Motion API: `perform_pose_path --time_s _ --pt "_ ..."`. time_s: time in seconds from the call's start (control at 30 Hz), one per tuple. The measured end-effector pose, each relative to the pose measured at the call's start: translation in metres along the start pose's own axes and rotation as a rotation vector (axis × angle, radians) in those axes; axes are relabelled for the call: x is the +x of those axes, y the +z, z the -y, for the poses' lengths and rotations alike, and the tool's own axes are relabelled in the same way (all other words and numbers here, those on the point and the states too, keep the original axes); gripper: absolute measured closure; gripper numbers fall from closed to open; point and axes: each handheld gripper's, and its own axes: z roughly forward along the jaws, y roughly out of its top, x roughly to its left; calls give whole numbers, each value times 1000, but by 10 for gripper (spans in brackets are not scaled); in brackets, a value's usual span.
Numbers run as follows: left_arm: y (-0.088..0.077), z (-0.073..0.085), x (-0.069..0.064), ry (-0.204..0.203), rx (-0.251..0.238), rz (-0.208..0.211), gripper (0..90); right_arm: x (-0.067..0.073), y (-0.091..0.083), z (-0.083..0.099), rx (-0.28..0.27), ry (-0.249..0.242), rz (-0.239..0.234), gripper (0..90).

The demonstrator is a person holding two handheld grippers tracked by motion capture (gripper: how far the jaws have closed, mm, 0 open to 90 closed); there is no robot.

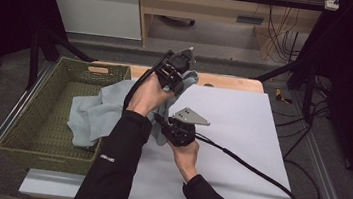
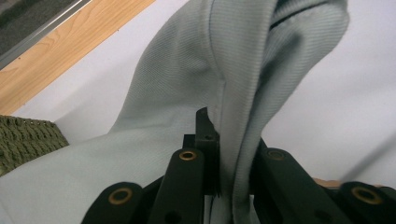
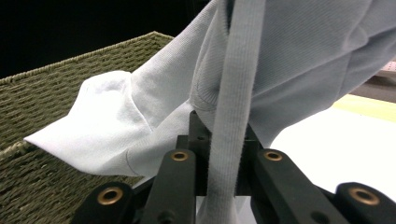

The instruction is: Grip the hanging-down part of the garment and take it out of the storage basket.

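Your left tongs (image 1: 184, 62) and right tongs (image 1: 165, 123) both pinched the pale garment (image 1: 93, 110), left hand (image 1: 151, 92) raised farther.

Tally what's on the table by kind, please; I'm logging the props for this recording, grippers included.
Grippers: 2, the left gripper and the right gripper, each shut on the garment
Baskets: 1, a green woven basket
Garments: 1, a pale grey-blue garment hanging over the basket's rim onto the table
Total: 4
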Motion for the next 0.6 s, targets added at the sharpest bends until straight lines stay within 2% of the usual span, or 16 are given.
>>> perform_pose_path --time_s 0.13,0.27,0.37,0.43,0.6 --pt "-2 1 1 -3 -8 -3 827 0 -4 -1 7 7 -9 851" --pt "-4 2 3 -5 -11 -9 827 -3 -12 -2 -1 -25 -7 855" --pt "-4 1 3 -2 -7 -13 827 -5 -21 -2 -9 -22 -19 857" --pt "-3 1 2 -3 -4 -7 827 -6 -27 -3 -19 -48 -18 858" --pt "-3 0 0 0 -9 -12 827 -8 -41 -7 -29 -56 -22 859"
